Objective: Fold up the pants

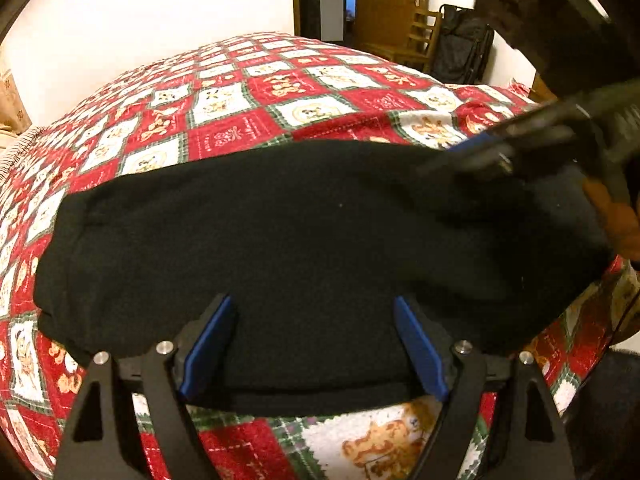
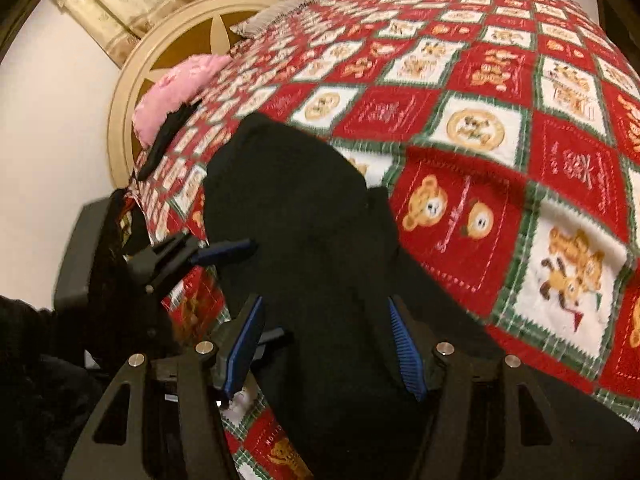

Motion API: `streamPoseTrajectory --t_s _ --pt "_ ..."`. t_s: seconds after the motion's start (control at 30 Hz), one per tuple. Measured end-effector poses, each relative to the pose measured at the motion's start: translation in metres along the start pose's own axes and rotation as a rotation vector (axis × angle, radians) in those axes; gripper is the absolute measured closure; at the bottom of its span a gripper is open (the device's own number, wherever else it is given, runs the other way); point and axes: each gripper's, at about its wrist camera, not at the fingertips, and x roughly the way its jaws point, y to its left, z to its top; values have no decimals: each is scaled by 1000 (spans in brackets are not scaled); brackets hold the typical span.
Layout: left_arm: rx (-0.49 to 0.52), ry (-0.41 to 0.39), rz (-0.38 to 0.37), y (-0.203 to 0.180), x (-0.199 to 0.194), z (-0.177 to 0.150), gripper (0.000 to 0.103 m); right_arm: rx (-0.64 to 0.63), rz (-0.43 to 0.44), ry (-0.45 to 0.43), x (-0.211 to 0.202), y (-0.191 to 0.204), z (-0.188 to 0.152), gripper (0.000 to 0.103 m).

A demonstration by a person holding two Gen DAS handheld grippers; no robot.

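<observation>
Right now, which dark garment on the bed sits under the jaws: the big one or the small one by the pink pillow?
The big one: the black pants spread on the blanket. The small dark piece lies far off beside the pink pillow.

A: Warm, yellowish indoor light in both wrist views, fairly even, with no hard shadows on the bedspread [image 1: 256, 92].

B: The black pants [image 1: 280, 240] swallow it, though. They read as one dark mass, and folds barely show.

A: Strong fisheye bend too: the bed bulges like a dome, and black vignette fills the corners.

B: Any blur?

A: Yes. In the left wrist view the right gripper [image 1: 472, 156] is smeared. In the right wrist view the bedspread pattern is soft at the right edge, and the left gripper [image 2: 224, 252] is slightly blurred.

B: Glare?

A: Only small glints on the metal pins.
</observation>
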Motion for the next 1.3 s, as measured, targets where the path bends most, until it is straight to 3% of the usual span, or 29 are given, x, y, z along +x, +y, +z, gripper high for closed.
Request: streamPoseTrajectory --t_s 0.17,0.3,0.37,0.57,0.73,0.83,0.9,1.0,1.07,1.2,1.3 --pt "0 -2 -2 2 1 0 18 48 71 -1 14 -12 11 39" --pt "0 -5 -2 1 0 -2 18 87 87 -62 25 -18 25 39" --pt "0 -5 -3 1 1 -1 18 141 139 -67 30 -22 28 39" --pt "-2 -5 -13 2 1 -1 17 127 339 -27 25 -15 27 39" --pt "-1 -7 -13 0 3 -1 15 183 334 3 50 -20 36 39" --pt "-3 -7 -16 0 3 -1 15 140 161 -89 45 -5 43 39" --pt "-2 -7 -15 -1 2 -1 15 128 106 -121 40 -4 43 39" --pt "-3 -8 -20 0 2 0 15 147 139 -73 34 -13 35 39" --pt "-3 -8 -24 1 2 0 15 107 83 -36 26 -17 27 40" --pt "-2 -10 -26 0 1 -2 15 91 192 59 29 -22 22 39" --pt "-1 -10 -24 0 1 -2 14 102 263 51 44 -19 33 39"
